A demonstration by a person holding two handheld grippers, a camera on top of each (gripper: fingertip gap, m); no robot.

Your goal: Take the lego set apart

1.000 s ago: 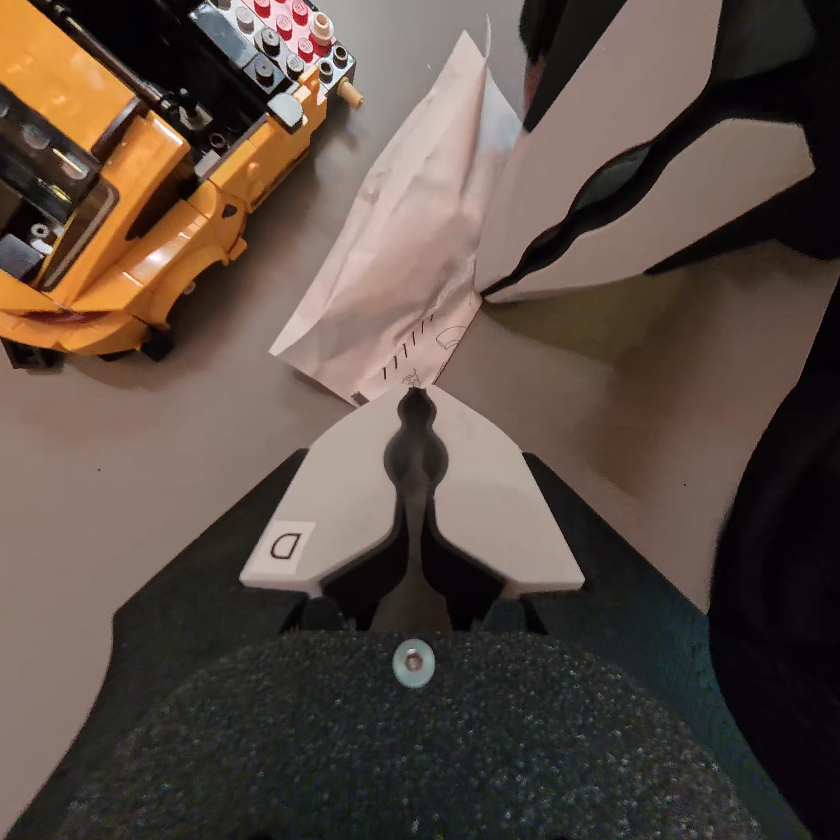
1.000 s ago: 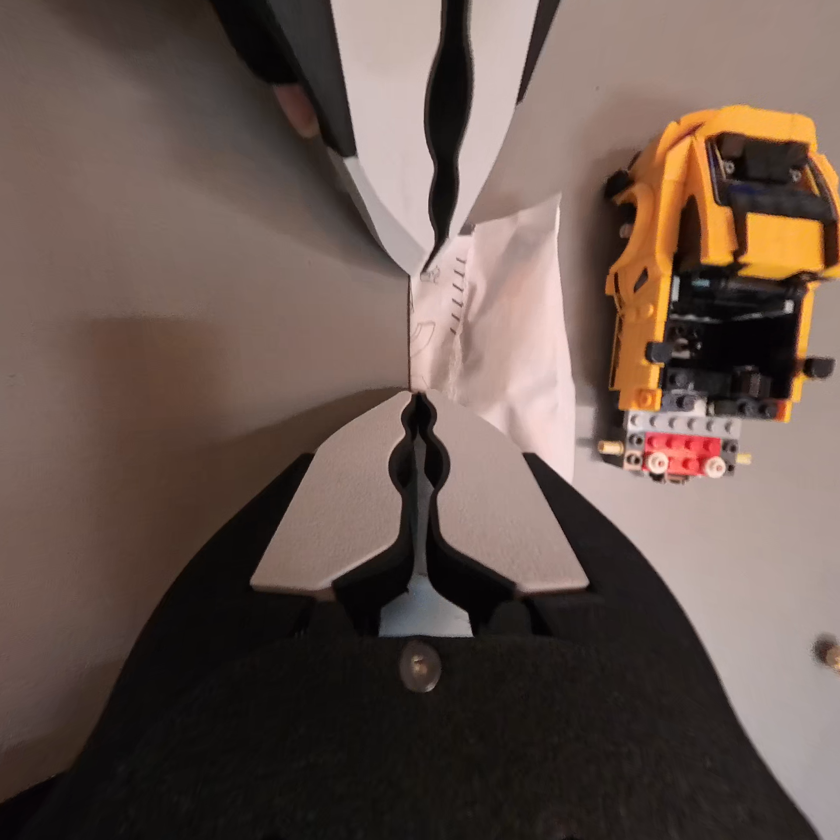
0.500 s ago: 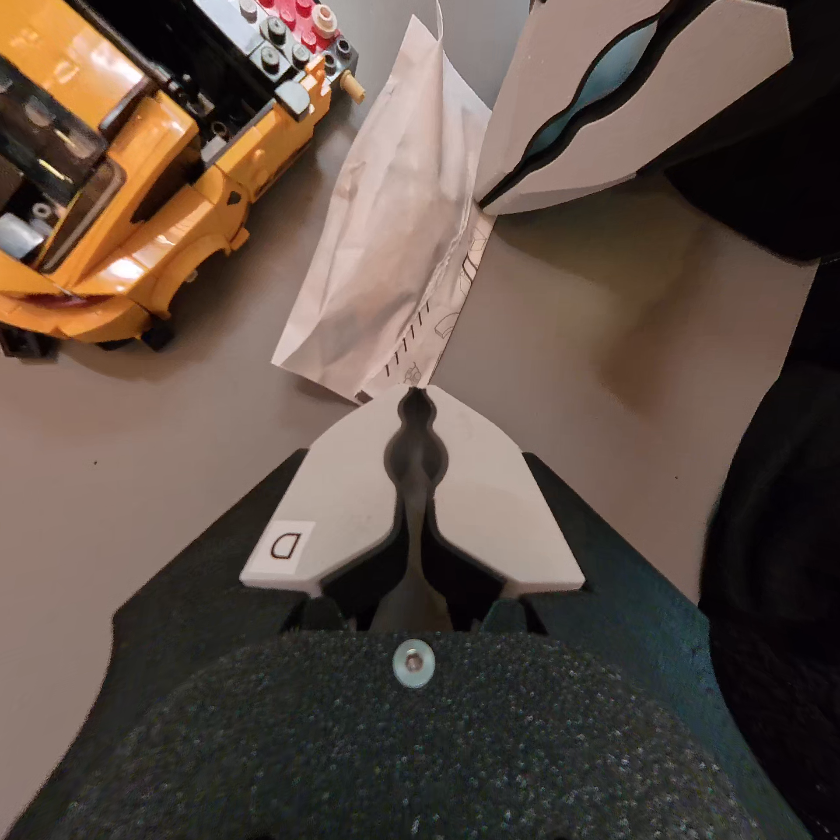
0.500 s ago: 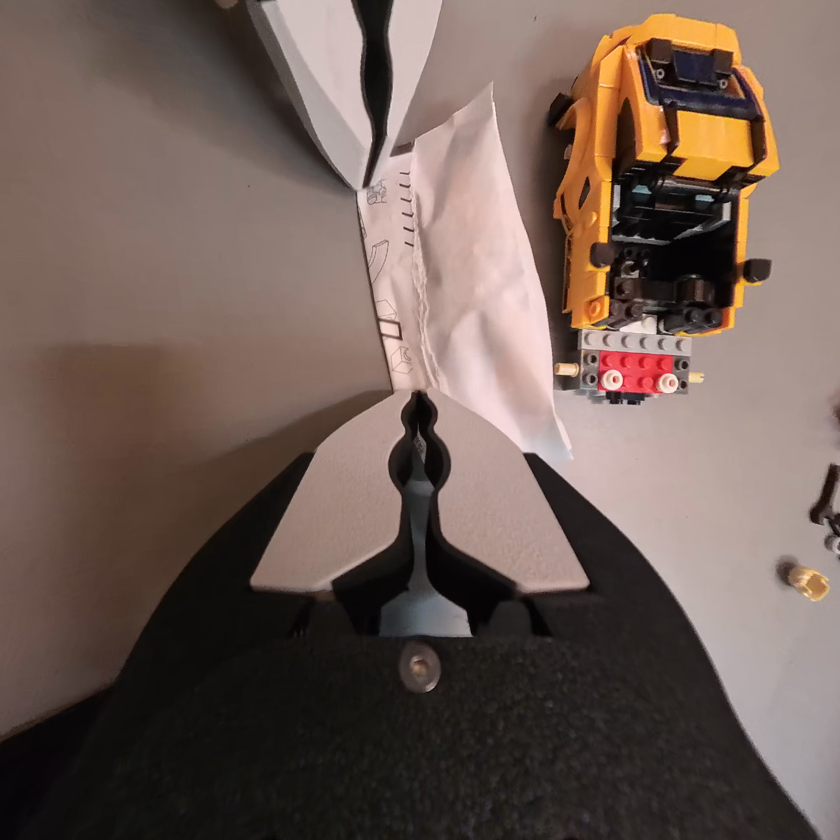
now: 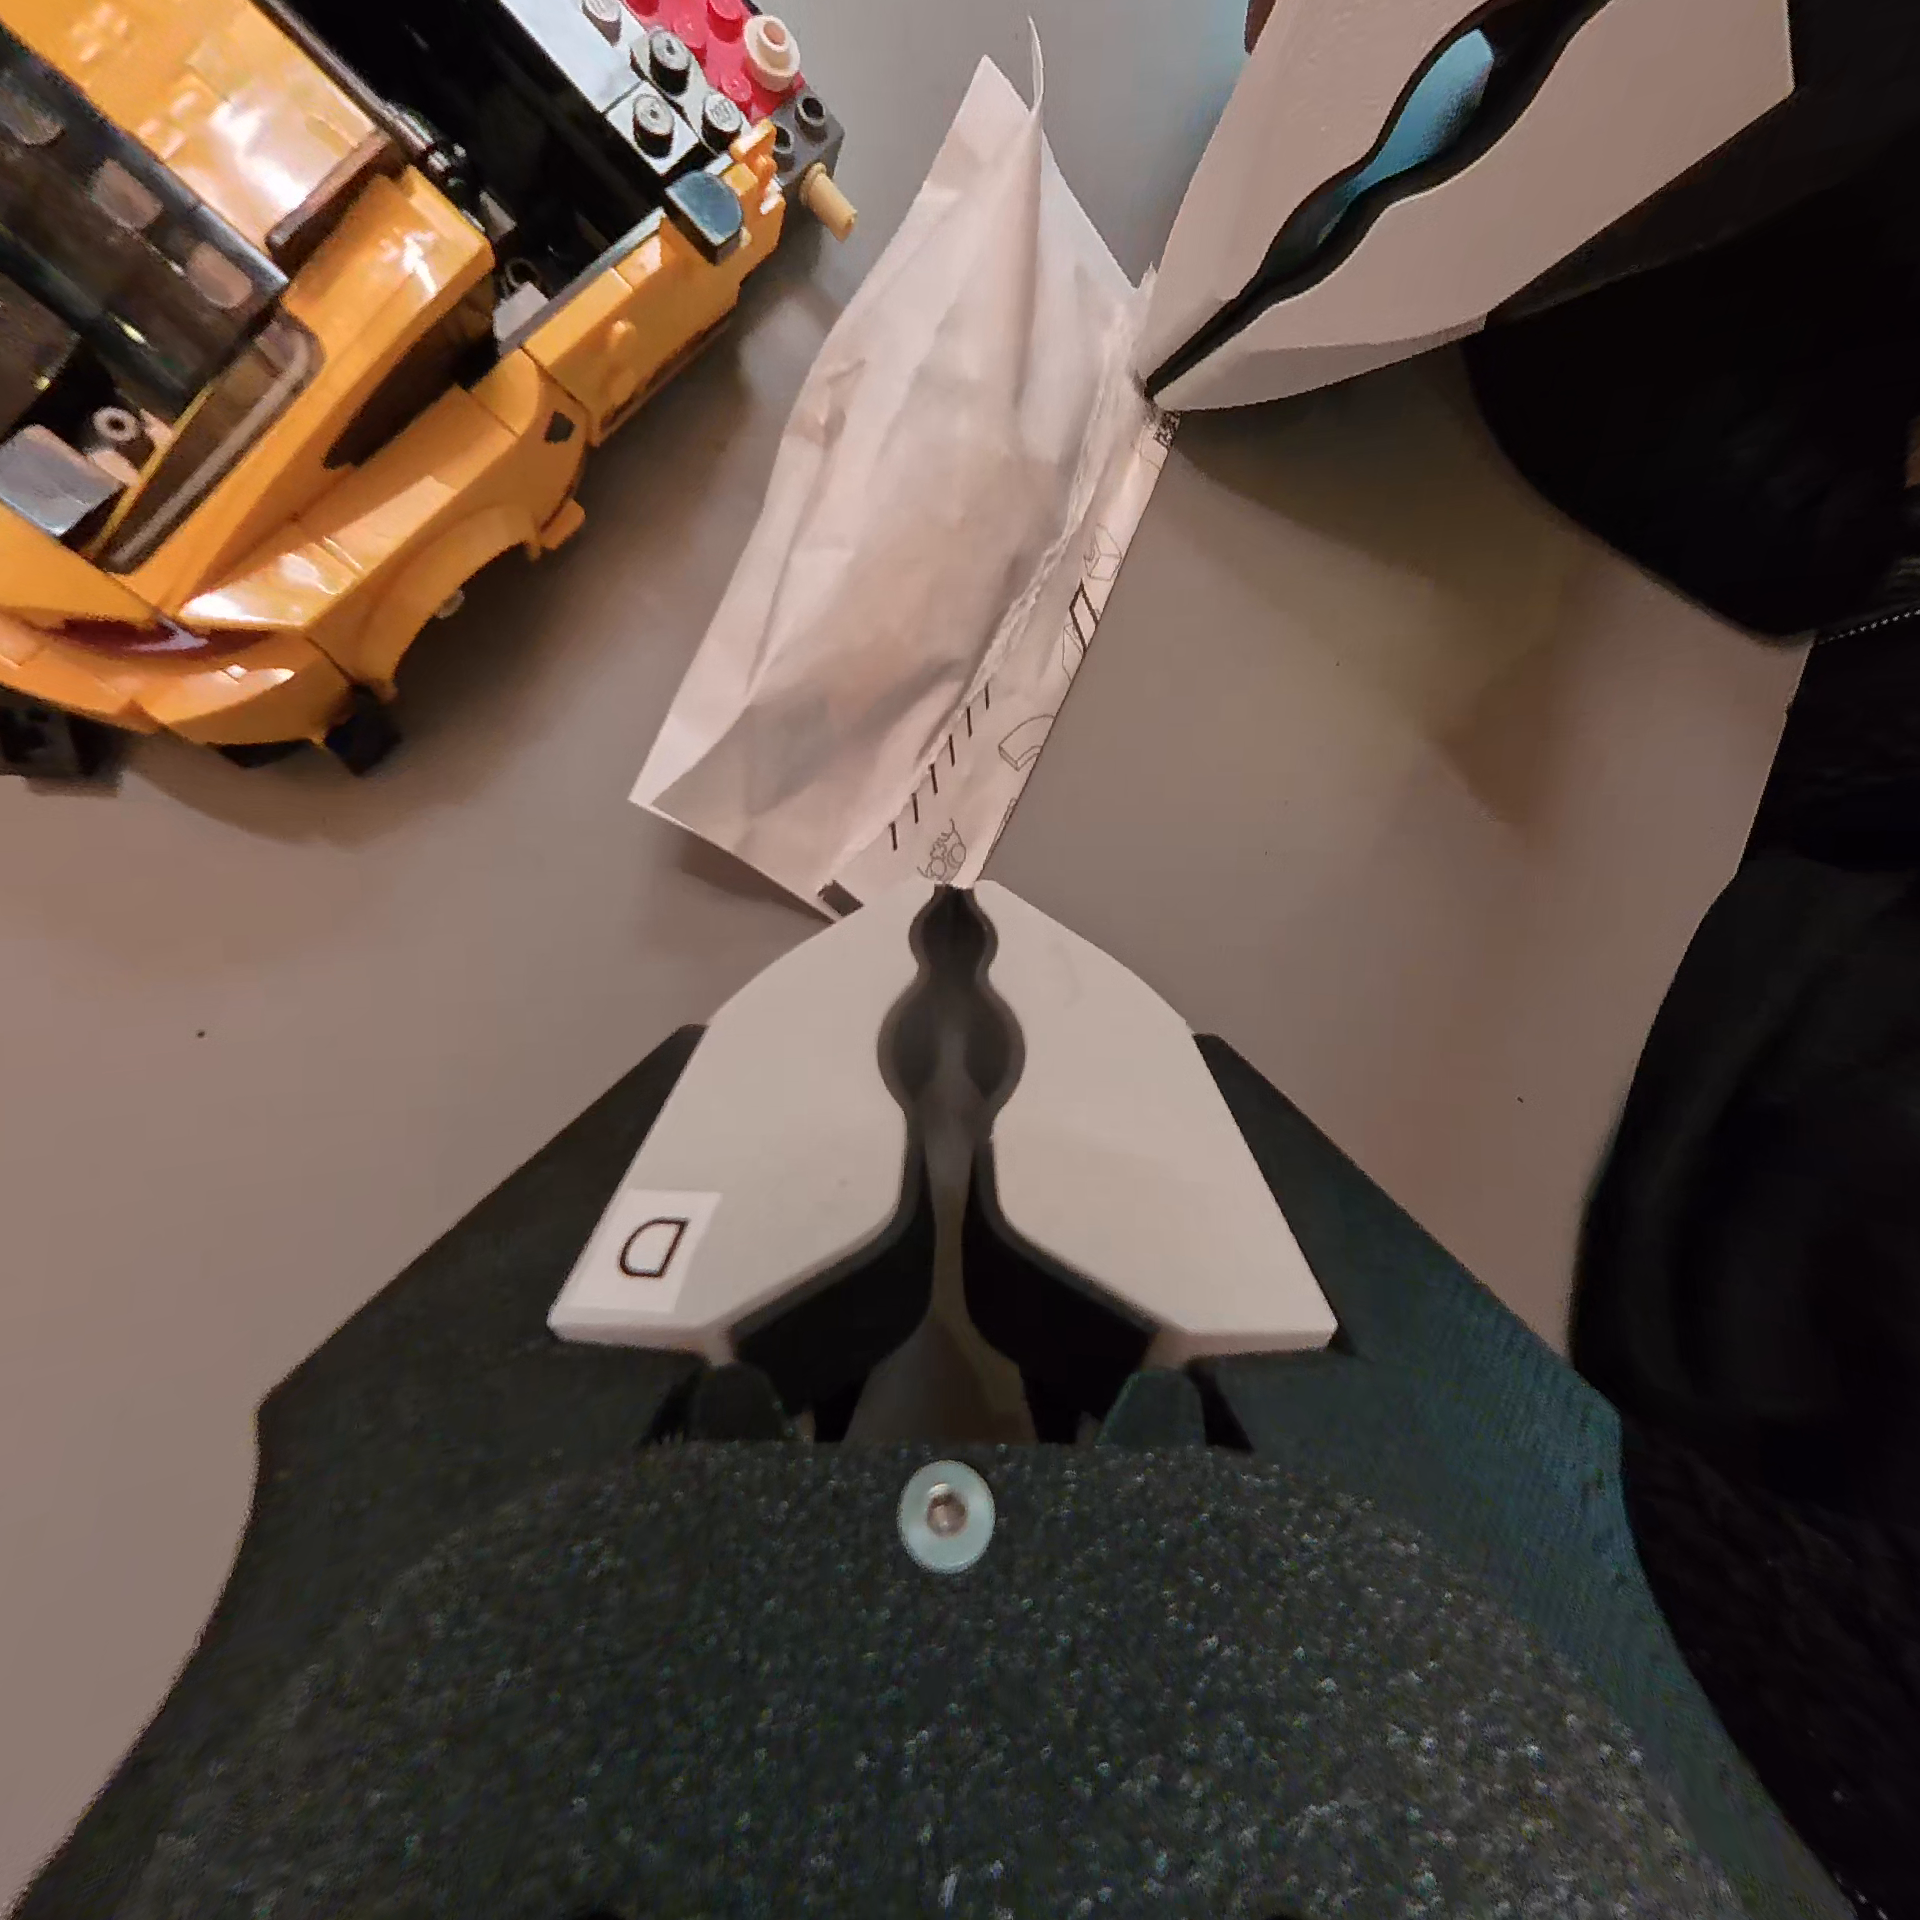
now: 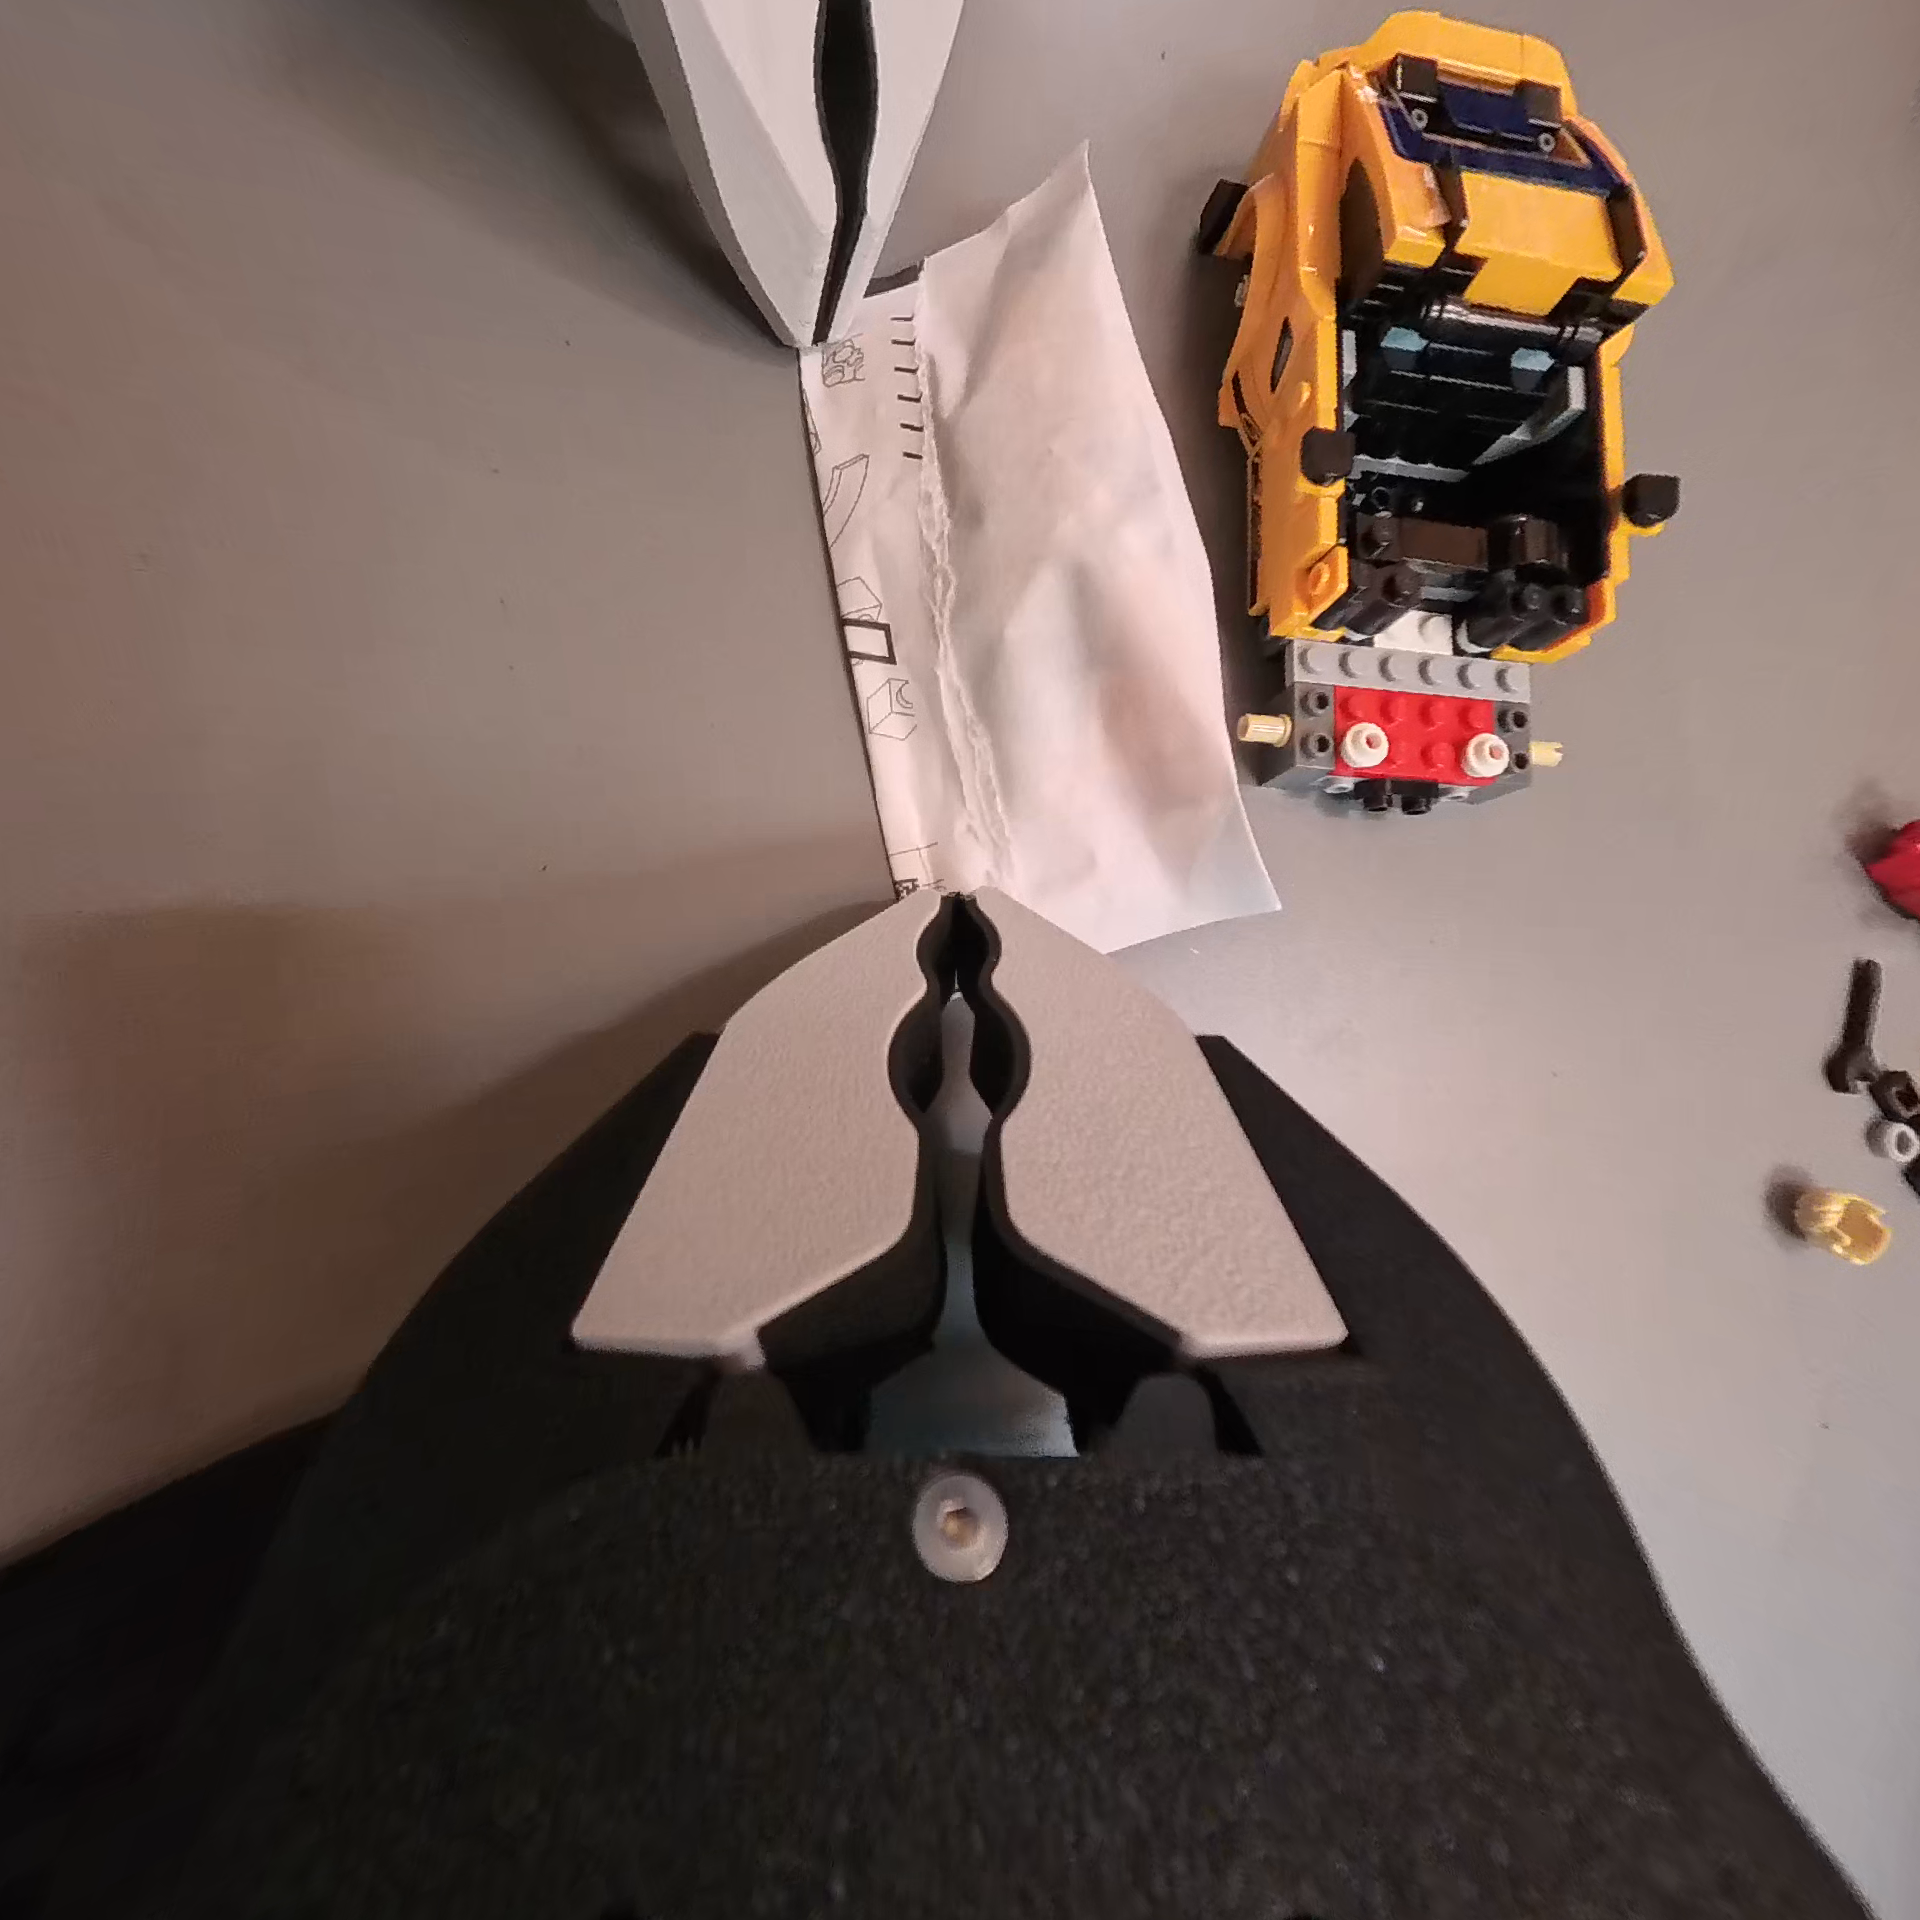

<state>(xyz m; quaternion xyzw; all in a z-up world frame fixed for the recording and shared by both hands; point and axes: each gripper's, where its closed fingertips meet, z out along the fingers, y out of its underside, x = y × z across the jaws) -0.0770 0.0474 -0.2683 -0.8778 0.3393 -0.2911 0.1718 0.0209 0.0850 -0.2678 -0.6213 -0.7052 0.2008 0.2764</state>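
Observation:
A white paper bag (image 5: 914, 520) with a printed strip along one edge hangs between my two grippers above the grey table (image 5: 312, 1039). My left gripper (image 5: 951, 896) is shut on one end of that strip. My right gripper (image 6: 956, 909) is shut on the other end, and it also shows in the left wrist view (image 5: 1153, 384). The left gripper shows at the top of the right wrist view (image 6: 821, 338). A partly stripped yellow lego car (image 6: 1434, 364) with a red and grey studded end lies beside the bag; it also shows in the left wrist view (image 5: 312, 364).
Loose lego pieces lie at the right edge of the right wrist view: a red piece (image 6: 1896, 862), a black piece (image 6: 1860, 1039) and a tan piece (image 6: 1834, 1226). A dark sleeve or body (image 5: 1766, 1039) fills the right side of the left wrist view.
The two grippers have drawn apart, both still shut on the bag. The printed strip between them is now stretched out long. The car has not moved.

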